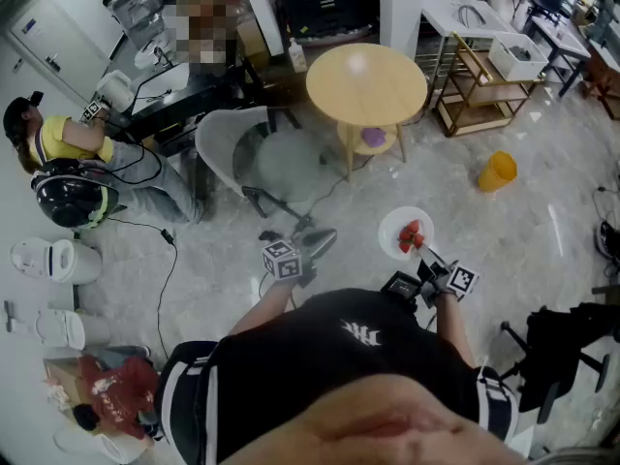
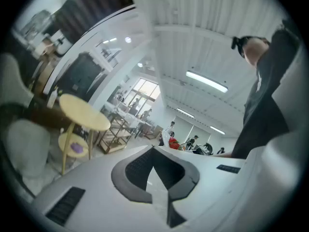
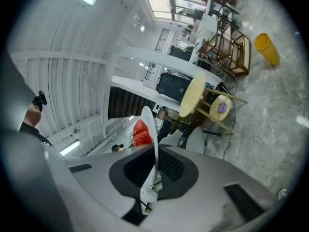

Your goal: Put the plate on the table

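- The right gripper (image 3: 154, 151) had its jaws nearly together, pinching the near rim of the white plate (image 3: 148, 122); the plate ran forward past the fingertips, off the floor and carried in the air.
- Red strawberries (image 3: 139, 133) lay on the plate just ahead of the jaws.
- The left gripper (image 2: 153, 151) had its jaws closed tip to tip with nothing between them; it was beside the right gripper and well apart from the plate.
- The round wooden table (image 1: 366, 83) stood well ahead of both grippers, its top bare, with a purple thing (image 1: 373, 137) on its lower shelf.
- A yellow container (image 1: 497, 170) sat on the floor ahead and to the right of the right gripper.
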A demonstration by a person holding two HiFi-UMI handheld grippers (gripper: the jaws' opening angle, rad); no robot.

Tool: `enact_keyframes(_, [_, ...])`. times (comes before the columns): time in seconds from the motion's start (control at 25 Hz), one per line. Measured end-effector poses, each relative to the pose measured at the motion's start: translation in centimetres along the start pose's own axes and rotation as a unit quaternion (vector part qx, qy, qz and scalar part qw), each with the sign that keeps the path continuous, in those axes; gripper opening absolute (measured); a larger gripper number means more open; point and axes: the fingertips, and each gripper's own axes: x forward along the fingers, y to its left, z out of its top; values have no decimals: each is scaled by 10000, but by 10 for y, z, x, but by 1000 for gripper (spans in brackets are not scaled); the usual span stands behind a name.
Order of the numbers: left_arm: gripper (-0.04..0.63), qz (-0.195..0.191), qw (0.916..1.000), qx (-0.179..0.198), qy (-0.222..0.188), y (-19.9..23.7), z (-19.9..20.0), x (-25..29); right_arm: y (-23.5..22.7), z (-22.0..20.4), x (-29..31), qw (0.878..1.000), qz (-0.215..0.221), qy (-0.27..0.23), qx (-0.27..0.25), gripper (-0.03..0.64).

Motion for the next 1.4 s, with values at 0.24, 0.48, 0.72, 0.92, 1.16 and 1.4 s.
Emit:
enact_keyframes(0.24, [2, -22, 9923, 1209, -277, -15, 74, 18, 46, 11, 87, 9986, 366, 132, -345, 8])
enact_keyframes(0.48, [2, 538, 9879, 1389, -430, -5, 87, 14, 28, 43, 86, 9966, -185, 226, -772, 8])
enact_keyframes(0.72, [2, 1026, 9842, 1412, -304, 13, 81, 15, 7, 61, 64, 9970, -578, 20, -506, 8])
enact_keyframes(0.92, [2, 1008, 9858, 1330, -158, 17, 77, 17, 23, 55, 66, 9997, 26, -44, -252, 8])
enact_keyframes(1.16, [2, 892, 9871, 1329, -15, 14, 69, 22, 18, 55, 60, 9997, -102, -43, -223, 8])
enact_keyframes(1.4, [2, 867, 9880, 1279, 24, 12, 68, 24, 14, 58, 55, 9985, -375, 1, -390, 8])
